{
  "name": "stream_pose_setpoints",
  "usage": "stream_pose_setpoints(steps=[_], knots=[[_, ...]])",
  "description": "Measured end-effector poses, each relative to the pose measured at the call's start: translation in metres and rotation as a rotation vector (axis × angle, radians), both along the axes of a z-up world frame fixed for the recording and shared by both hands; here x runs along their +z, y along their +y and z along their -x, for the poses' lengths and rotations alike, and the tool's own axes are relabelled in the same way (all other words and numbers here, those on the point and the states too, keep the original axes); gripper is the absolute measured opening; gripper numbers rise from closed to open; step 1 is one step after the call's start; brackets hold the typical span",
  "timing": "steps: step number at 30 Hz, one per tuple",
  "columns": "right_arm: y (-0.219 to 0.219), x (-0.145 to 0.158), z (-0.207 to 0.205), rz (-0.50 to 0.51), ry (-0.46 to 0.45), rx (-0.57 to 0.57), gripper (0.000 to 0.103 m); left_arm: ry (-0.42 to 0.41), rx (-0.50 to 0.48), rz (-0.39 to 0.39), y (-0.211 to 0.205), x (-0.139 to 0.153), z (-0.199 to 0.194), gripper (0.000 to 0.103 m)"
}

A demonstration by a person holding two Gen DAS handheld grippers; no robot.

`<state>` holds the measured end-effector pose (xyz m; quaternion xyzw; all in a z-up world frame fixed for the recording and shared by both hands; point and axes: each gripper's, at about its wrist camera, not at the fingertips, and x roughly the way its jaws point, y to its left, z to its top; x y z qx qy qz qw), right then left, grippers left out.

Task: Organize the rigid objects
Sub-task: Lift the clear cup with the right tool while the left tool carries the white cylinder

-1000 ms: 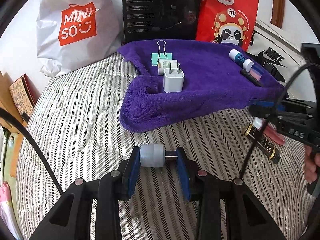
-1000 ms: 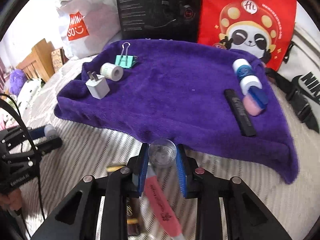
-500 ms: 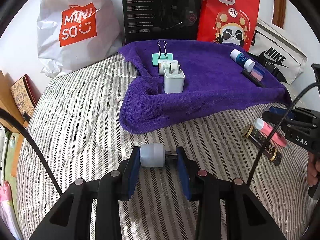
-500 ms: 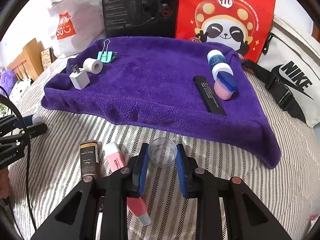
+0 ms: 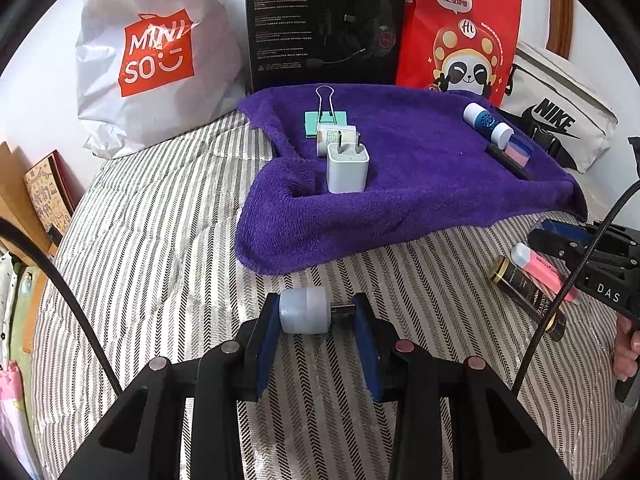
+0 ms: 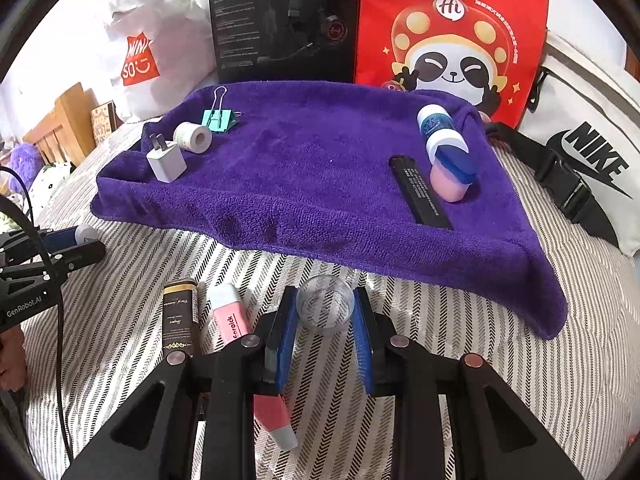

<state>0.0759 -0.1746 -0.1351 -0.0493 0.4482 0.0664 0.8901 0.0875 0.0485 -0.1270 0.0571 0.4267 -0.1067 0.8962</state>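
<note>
My left gripper [image 5: 318, 316] is shut on a small white-capped object with a dark stub [image 5: 306, 310], held over the striped bed in front of the purple towel [image 5: 400, 184]. My right gripper [image 6: 325, 308] is shut on a clear round cap [image 6: 325, 306], just short of the towel's [image 6: 320, 168] front edge. On the towel's left lie a white charger [image 5: 347, 168], a tape roll [image 5: 336, 139] and a green binder clip [image 5: 325, 120]. On its right lie a blue-white bottle [image 6: 434, 124], a pink-blue item [image 6: 452, 174] and a black bar [image 6: 420, 190].
A black-gold tube [image 6: 179, 320] and a pink tube [image 6: 232, 320] lie on the bed left of my right gripper. A Miniso bag [image 5: 156, 56], a black box [image 5: 324, 20], a red panda bag [image 5: 460, 32] and a Nike bag [image 5: 560, 120] stand behind the towel.
My right gripper has pulled back toward the near side with the clear cap, so the two tubes now show beside it. My left gripper has stayed in place with its object.
</note>
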Motion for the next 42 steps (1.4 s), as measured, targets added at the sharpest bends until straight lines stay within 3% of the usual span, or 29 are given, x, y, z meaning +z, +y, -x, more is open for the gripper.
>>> stream_pose_setpoints(steps=[17, 32, 42], knots=[[-0.004, -0.002, -0.002, -0.045, 0.011, -0.002, 0.028, 0.006, 0.0, 0.027, 0.005, -0.001, -0.001, 0.035], [0.001, 0.001, -0.003, -0.008, 0.029, -0.011, 0.027, 0.015, 0.001, 0.044, 0.007, 0.002, 0.0, 0.034], [0.007, 0.05, -0.004, -0.041, -0.018, 0.048, 0.027, -0.01, 0.014, 0.163, 0.025, 0.036, -0.003, 0.034]])
